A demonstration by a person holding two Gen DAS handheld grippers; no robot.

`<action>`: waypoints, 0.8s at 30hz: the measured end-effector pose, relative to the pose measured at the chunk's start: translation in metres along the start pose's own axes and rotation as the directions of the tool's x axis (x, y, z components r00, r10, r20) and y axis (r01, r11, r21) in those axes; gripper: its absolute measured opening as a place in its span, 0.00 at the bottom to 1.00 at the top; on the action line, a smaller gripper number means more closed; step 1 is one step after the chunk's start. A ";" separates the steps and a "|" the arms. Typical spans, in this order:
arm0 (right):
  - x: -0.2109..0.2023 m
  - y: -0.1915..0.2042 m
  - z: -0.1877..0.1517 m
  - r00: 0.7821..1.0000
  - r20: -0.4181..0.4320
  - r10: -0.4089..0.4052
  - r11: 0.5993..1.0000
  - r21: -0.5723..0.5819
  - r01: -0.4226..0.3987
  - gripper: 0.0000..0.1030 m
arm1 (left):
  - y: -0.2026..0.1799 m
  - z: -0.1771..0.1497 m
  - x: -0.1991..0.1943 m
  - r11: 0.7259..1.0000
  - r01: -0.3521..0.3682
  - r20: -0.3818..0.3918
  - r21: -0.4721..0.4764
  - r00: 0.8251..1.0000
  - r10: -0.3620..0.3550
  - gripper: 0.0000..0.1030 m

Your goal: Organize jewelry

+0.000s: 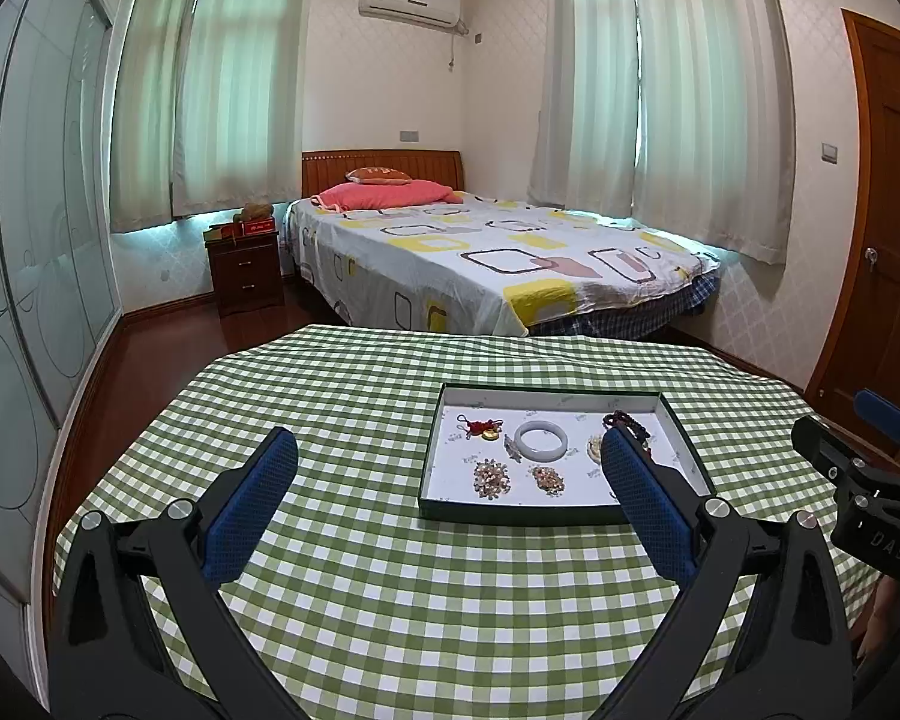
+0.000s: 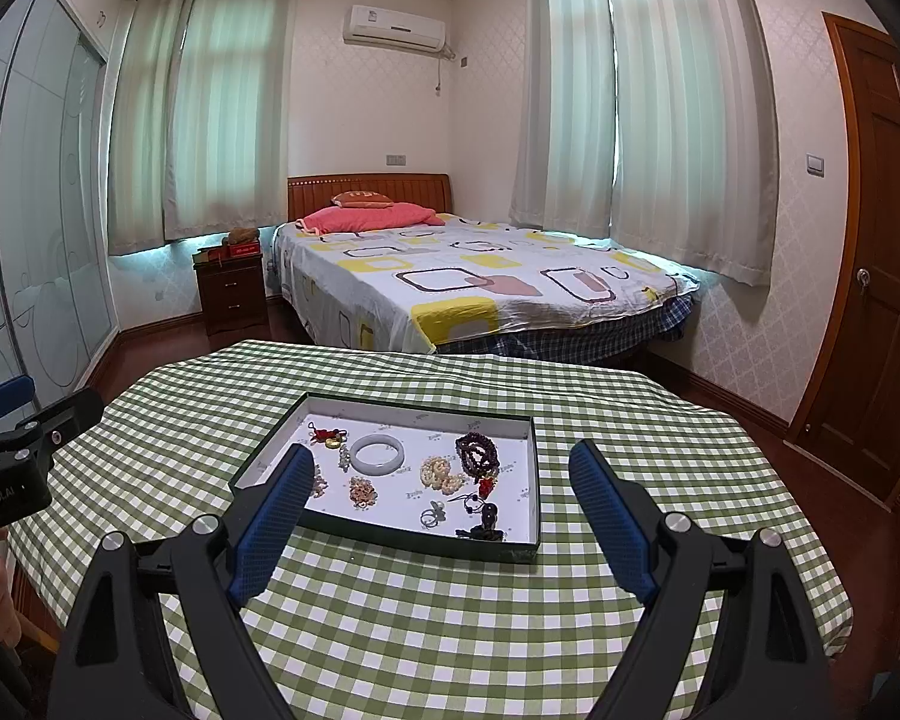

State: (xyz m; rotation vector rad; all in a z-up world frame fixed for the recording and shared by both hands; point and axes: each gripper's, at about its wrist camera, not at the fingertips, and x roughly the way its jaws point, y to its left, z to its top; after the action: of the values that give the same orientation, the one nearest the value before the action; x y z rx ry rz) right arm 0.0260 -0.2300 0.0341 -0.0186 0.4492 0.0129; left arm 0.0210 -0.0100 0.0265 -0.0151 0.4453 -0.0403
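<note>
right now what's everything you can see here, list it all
tray: 1, dark green rim, white inside, on the table
bangle: 1, white, inside the tray
dark bead bracelet: 1, maroon, far right of the tray
red knot charm: 1, red with gold, far left corner of the tray
tablecloth: 1, green and white check, over the table
bed: 1, patterned sheet, behind the table
nightstand: 1, dark wood, left of the bed
left hand-held gripper: 1, black, blue pads, open
right hand-held gripper: 1, black, blue pads, open
</note>
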 end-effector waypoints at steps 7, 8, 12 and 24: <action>0.000 0.000 0.000 1.000 0.001 -0.001 1.000 0.000 0.001 0.82 | -0.003 0.002 -0.002 1.000 0.004 0.009 0.002 1.000 -0.004 0.96; 0.000 0.000 0.000 1.000 0.001 -0.001 1.000 0.000 0.001 0.82 | -0.002 0.001 -0.003 1.000 0.004 0.010 0.002 1.000 -0.004 0.96; -0.002 0.000 0.000 1.000 0.004 -0.002 1.000 0.001 0.002 0.82 | -0.003 0.001 -0.004 1.000 0.005 0.012 0.001 1.000 -0.005 0.96; -0.002 0.000 0.000 1.000 0.003 -0.002 1.000 0.001 0.002 0.82 | -0.004 0.001 -0.008 1.000 -0.016 0.030 0.003 0.999 0.015 0.96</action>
State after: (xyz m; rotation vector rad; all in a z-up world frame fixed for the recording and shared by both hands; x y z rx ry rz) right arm 0.0243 -0.2302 0.0346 -0.0185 0.4458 0.0110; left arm 0.0138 -0.0138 0.0314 -0.0092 0.4156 -0.0254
